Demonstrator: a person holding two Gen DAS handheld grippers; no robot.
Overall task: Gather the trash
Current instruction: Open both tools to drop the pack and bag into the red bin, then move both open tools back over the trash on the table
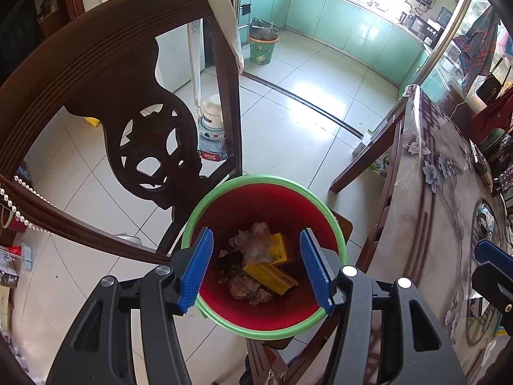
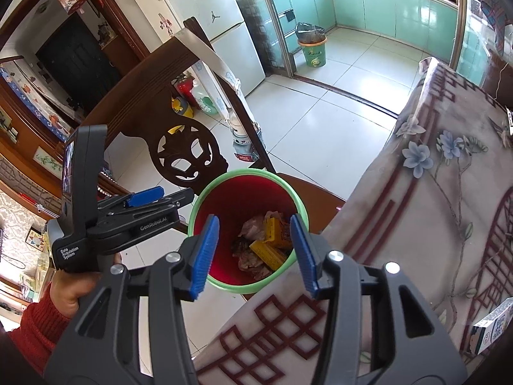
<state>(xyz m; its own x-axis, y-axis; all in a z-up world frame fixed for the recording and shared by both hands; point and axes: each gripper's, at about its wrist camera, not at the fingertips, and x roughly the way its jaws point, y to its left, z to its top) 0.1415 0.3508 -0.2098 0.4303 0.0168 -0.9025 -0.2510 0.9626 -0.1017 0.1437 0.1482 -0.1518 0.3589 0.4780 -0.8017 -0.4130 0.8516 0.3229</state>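
"GenRoboLAI" marks left hand-held gripper (image 2: 144, 196) beside bin (image 2: 205, 199).

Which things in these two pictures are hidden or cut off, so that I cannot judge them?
- Red bin bottom: both views, covered by crumpled paper and yellow boxes.
- Small printed box on the table: right wrist view, cut by the picture's edge, print too small.
- Right gripper: left wrist view, mostly cut off by the edge.
- Kitchen bin: contents too small.
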